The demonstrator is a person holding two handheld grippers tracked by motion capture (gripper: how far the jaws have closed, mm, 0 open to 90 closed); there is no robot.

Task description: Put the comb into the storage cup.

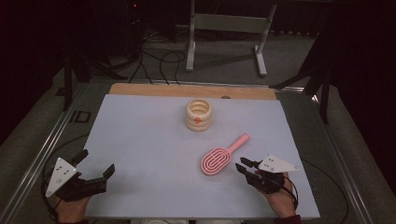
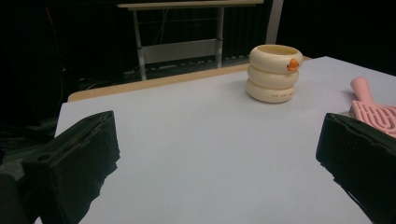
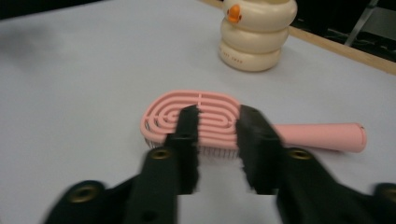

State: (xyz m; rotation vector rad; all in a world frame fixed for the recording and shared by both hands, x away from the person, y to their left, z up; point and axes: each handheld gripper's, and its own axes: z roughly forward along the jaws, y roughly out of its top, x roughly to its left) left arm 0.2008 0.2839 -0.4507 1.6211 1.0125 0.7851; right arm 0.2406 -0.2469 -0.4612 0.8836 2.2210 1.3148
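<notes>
One pink hairbrush (image 1: 223, 155) lies flat on the pale sheet (image 1: 149, 154) that covers the table, right of centre and toward the person's side. Its long axis runs on a diagonal in the high view: the oval slotted head sits at the near-left end, and the handle points away to the far right, toward the sheet's far right corner. Bristles show under the head's near edge in the right gripper view, so it seems to rest bristle-side down.

Just beside the head, on its near-right side, sits the right gripper (image 1: 246, 167), aimed at the brush head. In its own view the two black jaws stand narrowly apart with a gap of bare sheet between them, their tips overlapping the head's near edge; they grip nothing, and I cannot tell whether they touch the brush. The handle lies off to the right of those jaws, roughly crosswise to them.

Well apart, at the sheet's near left corner, the left gripper (image 1: 95, 169) rests with jaws spread wide and empty, so the right hand is by far the nearer one.

Farther back, near the sheet's middle, stands a cream ringed cup (image 1: 198, 115) with a small orange mark on its side, clear of the brush.
</notes>
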